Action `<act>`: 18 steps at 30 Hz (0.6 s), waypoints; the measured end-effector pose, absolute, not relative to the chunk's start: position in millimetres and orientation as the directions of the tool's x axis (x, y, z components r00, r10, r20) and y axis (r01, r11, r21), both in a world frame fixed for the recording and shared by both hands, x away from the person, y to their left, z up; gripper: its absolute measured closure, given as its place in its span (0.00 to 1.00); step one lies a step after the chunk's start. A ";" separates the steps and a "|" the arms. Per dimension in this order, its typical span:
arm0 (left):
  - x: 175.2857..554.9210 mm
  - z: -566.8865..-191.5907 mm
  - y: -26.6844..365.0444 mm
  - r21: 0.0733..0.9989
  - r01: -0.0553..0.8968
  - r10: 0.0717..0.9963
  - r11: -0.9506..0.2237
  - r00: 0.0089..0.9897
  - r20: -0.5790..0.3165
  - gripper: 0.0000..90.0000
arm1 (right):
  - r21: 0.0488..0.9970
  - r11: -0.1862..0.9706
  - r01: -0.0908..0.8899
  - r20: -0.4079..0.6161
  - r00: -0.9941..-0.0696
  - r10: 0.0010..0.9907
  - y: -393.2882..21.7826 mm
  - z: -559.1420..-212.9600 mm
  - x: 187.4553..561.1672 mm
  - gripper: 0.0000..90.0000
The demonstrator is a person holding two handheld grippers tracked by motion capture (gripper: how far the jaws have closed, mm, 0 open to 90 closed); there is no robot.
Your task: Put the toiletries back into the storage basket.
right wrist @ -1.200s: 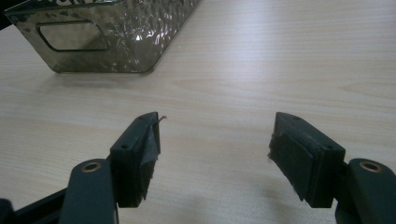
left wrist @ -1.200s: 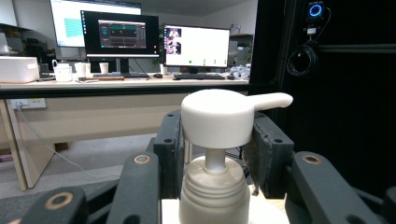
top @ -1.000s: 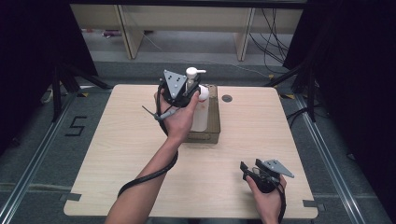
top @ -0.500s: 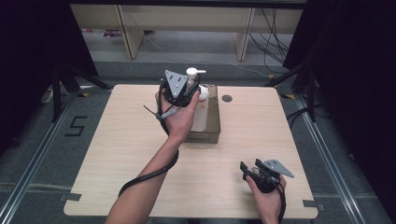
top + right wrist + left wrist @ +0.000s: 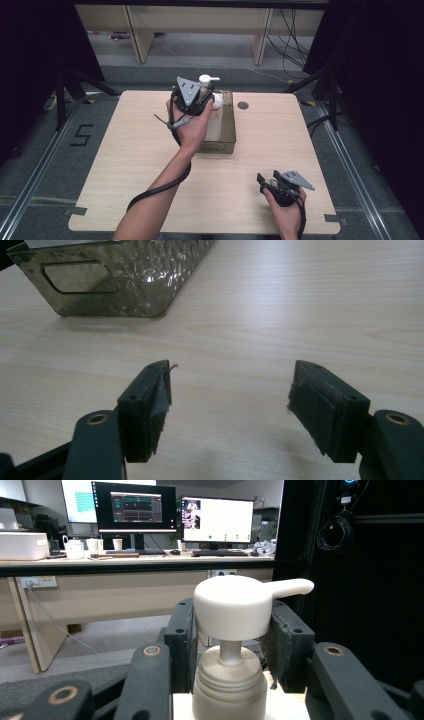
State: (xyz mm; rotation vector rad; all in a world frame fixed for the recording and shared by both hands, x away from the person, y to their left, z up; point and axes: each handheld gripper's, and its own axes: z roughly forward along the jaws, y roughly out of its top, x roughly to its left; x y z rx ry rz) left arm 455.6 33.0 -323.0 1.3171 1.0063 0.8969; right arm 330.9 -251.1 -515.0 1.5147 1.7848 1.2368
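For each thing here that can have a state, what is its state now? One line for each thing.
Pump bottle: upright, held at the neck, over the bin.
Left tongs: shut on the pump bottle.
Right tongs: open, nothing between the jaws, low over the table.
Bin: standing on the table, open at the top.
Monitors: switched on.

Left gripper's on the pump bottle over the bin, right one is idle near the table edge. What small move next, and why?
Probably lift the left gripper straight up a little. Its jaws sit on either side of the pump bottle at the neck, and in the high view the bottle's body still stands inside the bin. The right gripper is open over bare table, so it can wait.
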 end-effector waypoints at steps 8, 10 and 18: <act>456.2 -328.5 32.5 0.997 0.044 0.942 0.060 0.329 -0.071 0.66 | 0.863 -0.028 0.504 0.185 -0.264 0.947 -250.9 -515.1 331.0 0.37; 455.9 -329.6 32.4 0.997 0.045 0.942 0.056 0.329 -0.068 0.66 | 0.863 -0.027 0.504 0.184 -0.265 0.947 -250.8 -515.2 331.1 0.37; 455.3 -333.2 31.3 0.997 0.050 0.942 0.053 0.329 -0.067 0.66 | 0.863 -0.026 0.504 0.183 -0.264 0.947 -250.6 -515.2 331.0 0.37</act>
